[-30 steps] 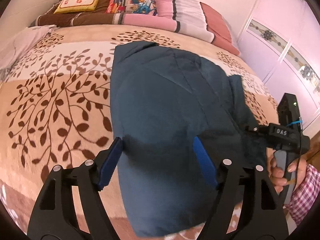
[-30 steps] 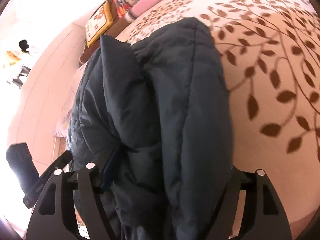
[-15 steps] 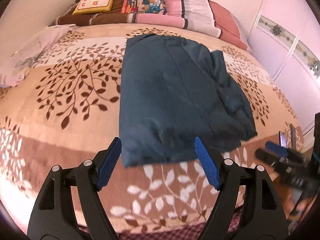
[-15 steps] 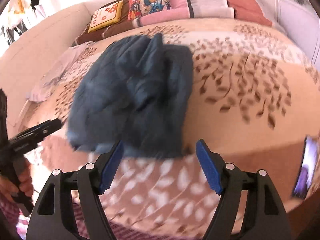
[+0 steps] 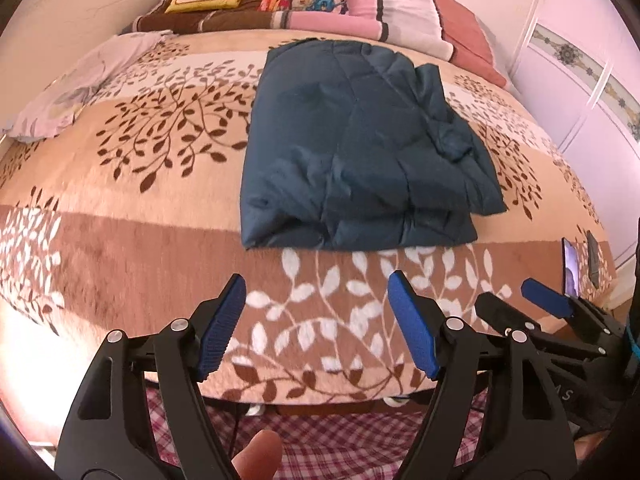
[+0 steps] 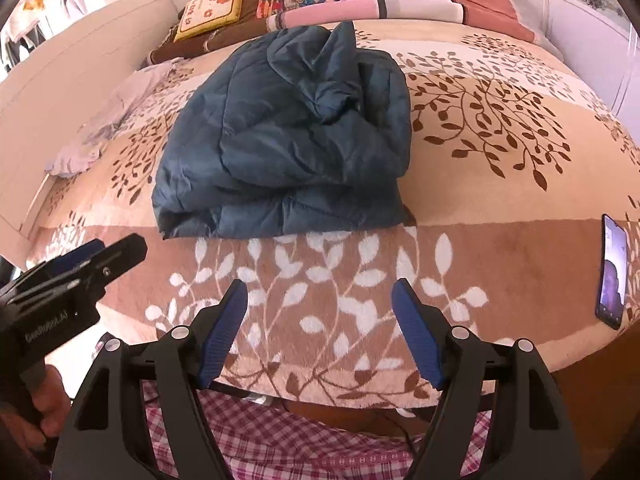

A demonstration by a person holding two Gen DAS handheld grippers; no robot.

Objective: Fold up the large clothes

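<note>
The dark blue padded jacket point(image 5: 360, 148) lies folded mid-bed, near the foot edge of the leaf-patterned blanket point(image 5: 120, 240). Left gripper point(image 5: 316, 328) and right gripper point(image 6: 320, 328) hang released, empty, short of it. Folding appears essentially complete

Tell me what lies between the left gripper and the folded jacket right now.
Only bare bedspread with its white leaf print lies between the left gripper and the folded dark blue jacket, as the left wrist view shows.
</note>
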